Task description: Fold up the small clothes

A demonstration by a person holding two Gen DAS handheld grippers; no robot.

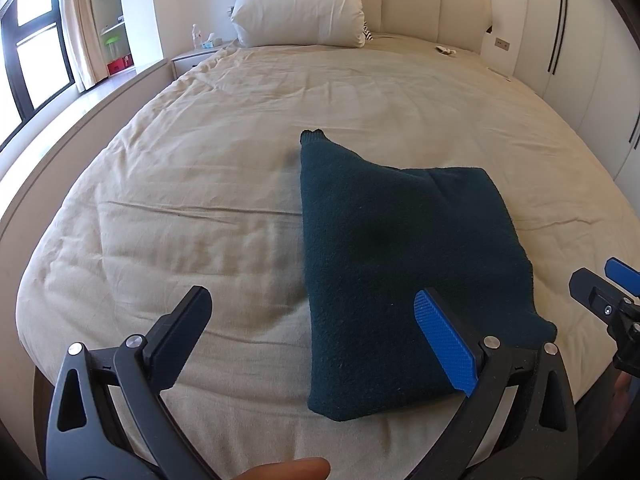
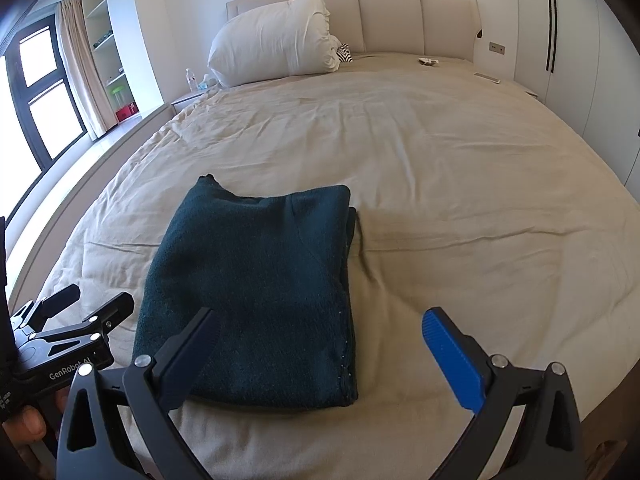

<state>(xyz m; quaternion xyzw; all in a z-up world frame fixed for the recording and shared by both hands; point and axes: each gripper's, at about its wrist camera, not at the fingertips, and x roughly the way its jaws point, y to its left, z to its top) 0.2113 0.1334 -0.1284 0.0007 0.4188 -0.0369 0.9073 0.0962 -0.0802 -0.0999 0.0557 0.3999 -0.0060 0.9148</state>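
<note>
Sunlit and pale, the bedroom is opening out behind a wide bed with a wrinkled beige cotton sheet (image 1: 168, 184), and that sheet is serving as the folding surface. A dark teal fleece garment (image 1: 400, 248), already doubled into a rough rectangle, is lying flat near the bed's foot edge, with one ribbed cuff or corner poking out toward the headboard. Both tongs are hanging released just above the foot edge: the left gripper (image 1: 312, 320) is gaping wide, its blue pad over the garment's near part and its black finger over bare sheet, and the right gripper (image 2: 320, 344) is likewise spread, straddling the garment's near right corner without touching it. Judging by this, the fold is looking nearly finished, and the tools are probably waiting either to tuck the stray corner or to make one last fold. A plump white pillow (image 2: 276, 40) is leaning against the padded cream headboard (image 2: 400, 16). Curtained windows are lighting the left side; white wardrobe doors are lining the right.
</note>
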